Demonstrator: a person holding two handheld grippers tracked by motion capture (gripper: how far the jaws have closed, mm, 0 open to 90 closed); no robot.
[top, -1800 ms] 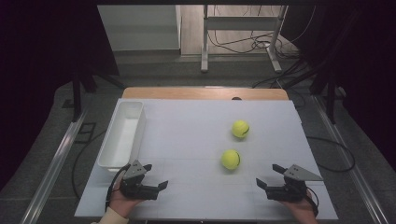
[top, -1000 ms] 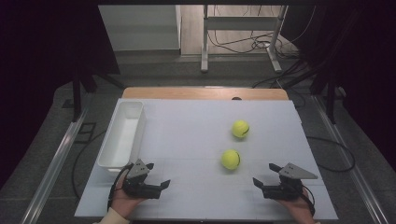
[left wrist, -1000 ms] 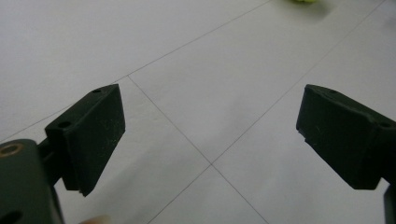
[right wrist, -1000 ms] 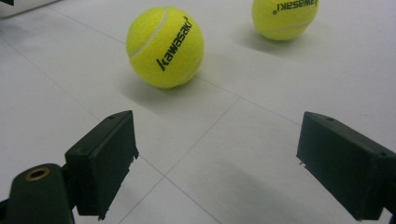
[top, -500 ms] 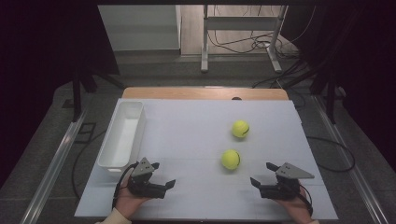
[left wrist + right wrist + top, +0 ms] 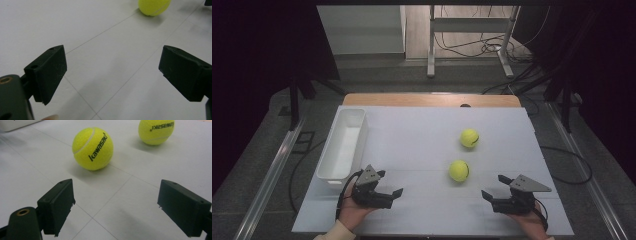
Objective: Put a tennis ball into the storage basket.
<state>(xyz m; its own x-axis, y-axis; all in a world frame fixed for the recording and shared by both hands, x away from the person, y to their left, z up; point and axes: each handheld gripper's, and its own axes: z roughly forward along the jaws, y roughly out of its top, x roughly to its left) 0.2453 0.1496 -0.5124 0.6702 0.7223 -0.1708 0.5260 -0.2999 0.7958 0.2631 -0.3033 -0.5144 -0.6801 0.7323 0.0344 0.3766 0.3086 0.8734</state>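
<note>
Since the earlier frames, both grippers have been eased inward along the near edge of the desk, toward its middle, while the two balls have stayed where they lay.

At the left edge a white bin (image 6: 343, 145) is seen lying lengthwise, empty. Just beside its near end the left gripper (image 6: 393, 194) is held low over the desk (image 6: 412, 135), its jaws spread wide with nothing between them; in the left gripper view the nearer tennis ball (image 6: 154, 6) is seen well ahead and off to one side.

Toward the right of the middle the nearer tennis ball (image 6: 459, 170) rests on the bare top, and the farther tennis ball (image 6: 469, 138) lies beyond it, apart from it, toward the far right corner. Both can be judged light, springy and felt-covered, so a firm hold is likely, but each would roll at a nudge. A hold across the widest part, jaws level at either side, is best advised.

At the near right corner the right gripper (image 6: 489, 197) is likewise held agape and empty, pointed at the nearer ball (image 6: 92, 148).

Open room is left between the balls and the bin, and no obstacle stands on that stretch; the bin's wall would have to be cleared from above.
</note>
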